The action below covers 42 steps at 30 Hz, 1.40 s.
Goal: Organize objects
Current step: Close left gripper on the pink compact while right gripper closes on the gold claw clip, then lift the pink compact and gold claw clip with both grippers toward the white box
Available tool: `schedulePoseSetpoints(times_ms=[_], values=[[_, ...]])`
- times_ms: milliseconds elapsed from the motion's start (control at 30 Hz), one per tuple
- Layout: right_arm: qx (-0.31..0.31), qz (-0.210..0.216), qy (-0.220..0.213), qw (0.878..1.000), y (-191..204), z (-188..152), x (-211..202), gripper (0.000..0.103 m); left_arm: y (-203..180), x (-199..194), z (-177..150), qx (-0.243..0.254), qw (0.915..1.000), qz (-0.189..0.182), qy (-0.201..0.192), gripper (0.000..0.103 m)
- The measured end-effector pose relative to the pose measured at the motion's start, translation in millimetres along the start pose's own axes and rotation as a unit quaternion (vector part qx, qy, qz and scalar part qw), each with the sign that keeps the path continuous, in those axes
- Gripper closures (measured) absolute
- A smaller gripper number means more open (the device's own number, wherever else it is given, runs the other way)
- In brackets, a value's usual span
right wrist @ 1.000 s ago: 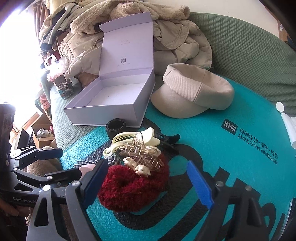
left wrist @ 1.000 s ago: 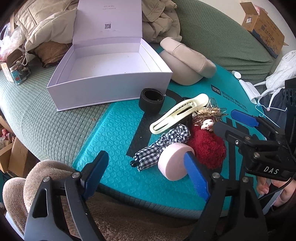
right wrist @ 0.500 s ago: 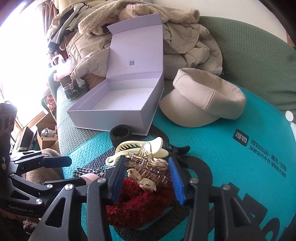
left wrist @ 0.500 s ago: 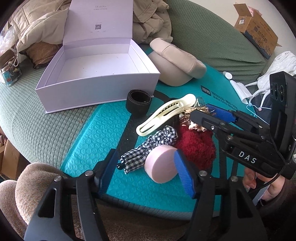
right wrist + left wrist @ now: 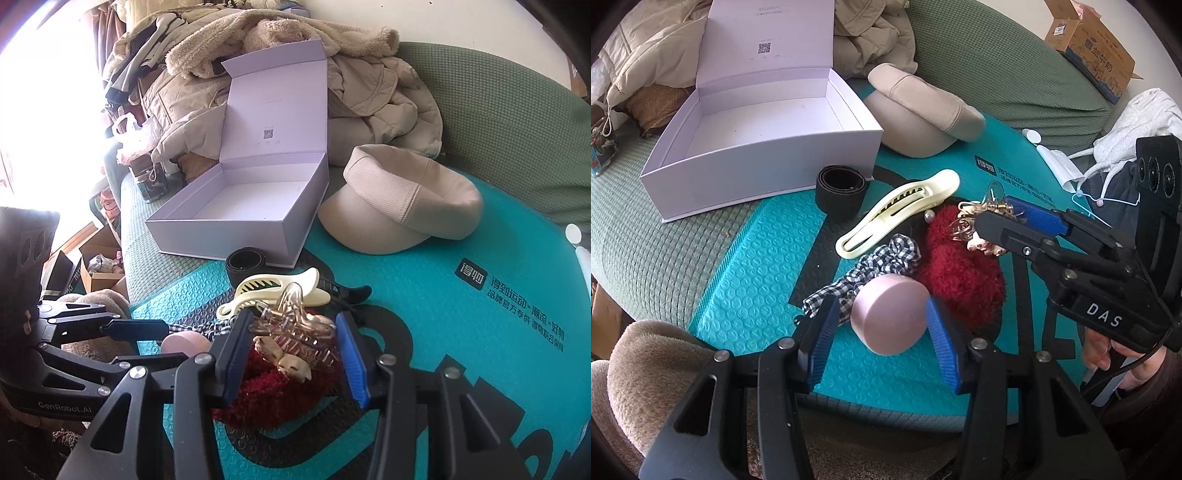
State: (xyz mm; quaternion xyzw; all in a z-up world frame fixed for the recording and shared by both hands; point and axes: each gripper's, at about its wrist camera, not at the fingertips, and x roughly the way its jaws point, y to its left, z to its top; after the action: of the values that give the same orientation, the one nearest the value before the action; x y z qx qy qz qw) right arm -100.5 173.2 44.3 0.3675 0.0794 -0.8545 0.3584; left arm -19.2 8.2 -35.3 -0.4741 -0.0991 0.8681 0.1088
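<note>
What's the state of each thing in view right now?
Lavender box: lid up, empty.
Left gripper: jaws just closed, around pink round case.
Right gripper: jaws closed on clear claw clip.
Cream hair clip: lying shut.
Beige cap: crown up.
Red scrunchie: under the claw clip.

Green-covered bed (image 5: 653, 236) with teal bubble mailer (image 5: 757, 258), open lilac box (image 5: 757, 162), beige coats (image 5: 369, 92).
</note>
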Motion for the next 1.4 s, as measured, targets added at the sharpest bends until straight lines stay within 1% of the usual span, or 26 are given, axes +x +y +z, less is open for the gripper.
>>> schedulePoseSetpoints(times_ms=[167, 333, 433, 567, 767, 1000, 1133, 1400], values=[[0.007, 0.002, 0.007, 1.000, -3.7, -6.2, -2.6, 0.056, -6.8, 4.4, -2.8, 0.010, 0.9999, 0.000, 0.007, 0.056], [0.003, 0.004, 0.007, 1.000, -2.4, -7.1, -3.5, 0.056, -8.3, 16.1, -6.8, 0.013, 0.9997, 0.012, 0.016, 0.056], [0.002, 0.009, 0.008, 1.000, -1.3, -7.8, -1.8, 0.056, -8.4, 23.6, -8.1, 0.011, 0.9996, 0.009, 0.023, 0.055], [0.002, 0.015, 0.014, 1.000, -0.7, -7.8, 1.3, 0.056, -6.4, 30.9, -8.6, 0.004, 0.9997, 0.006, 0.022, 0.055], [0.005, 0.020, 0.014, 1.000, -0.7, -7.5, 4.7, 0.056, -5.1, 34.2, -9.7, 0.008, 0.9999, 0.006, 0.011, 0.055], [-0.004, 0.017, 0.006, 1.000, 2.1, -8.7, 5.0, 0.056, -2.4, 32.9, -10.6, 0.007, 0.9999, -0.003, 0.006, 0.055], [0.005, 0.019, 0.005, 1.000, -1.1, -7.8, 4.0, 0.056, -0.4, 27.8, -11.2, 0.003, 0.9999, -0.009, 0.008, 0.055], [0.008, 0.020, 0.005, 1.000, -0.6, -1.8, 0.8, 0.056, 3.0, 10.3, -8.4, -0.003, 1.0000, -0.007, -0.005, 0.055]])
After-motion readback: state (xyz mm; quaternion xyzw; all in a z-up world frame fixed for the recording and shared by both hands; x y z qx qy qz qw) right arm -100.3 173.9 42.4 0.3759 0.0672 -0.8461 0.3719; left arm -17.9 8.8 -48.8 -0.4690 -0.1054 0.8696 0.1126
